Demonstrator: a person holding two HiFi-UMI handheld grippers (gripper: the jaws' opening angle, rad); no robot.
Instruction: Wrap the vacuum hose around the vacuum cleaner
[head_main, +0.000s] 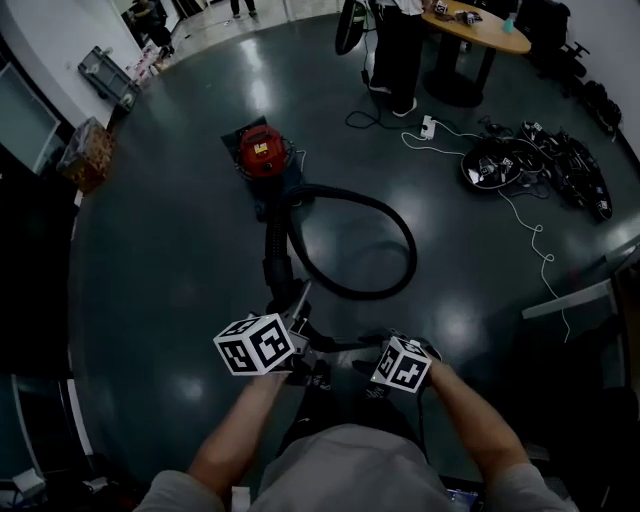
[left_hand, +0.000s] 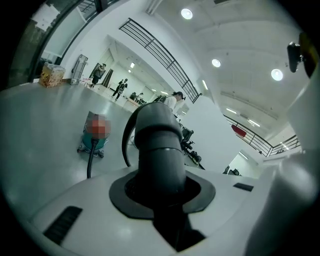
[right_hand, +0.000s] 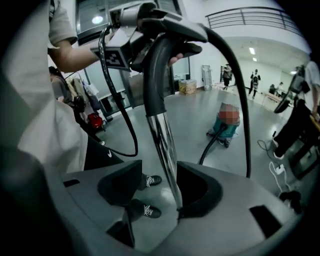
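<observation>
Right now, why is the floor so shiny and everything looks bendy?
Head view: dim, with pale glare patches on the dark floor. Left gripper view: the wide lens bends the railing; the handle looms huge. Right gripper view: the metal tube glints.

The dark, glossy floor (head_main: 180, 250) carries the vacuum cleaner (head_main: 262, 152) (red-topped), its vacuum hose (head_main: 411, 250) looping across it. Well apart lie a white cable (head_main: 540, 230), a power strip (head_main: 427, 127) and heaped black gear (head_main: 545, 165).

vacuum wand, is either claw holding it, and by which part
The left claw grips the grey curved handle. The right claw stands open around the metal tube, not clamped.
</observation>
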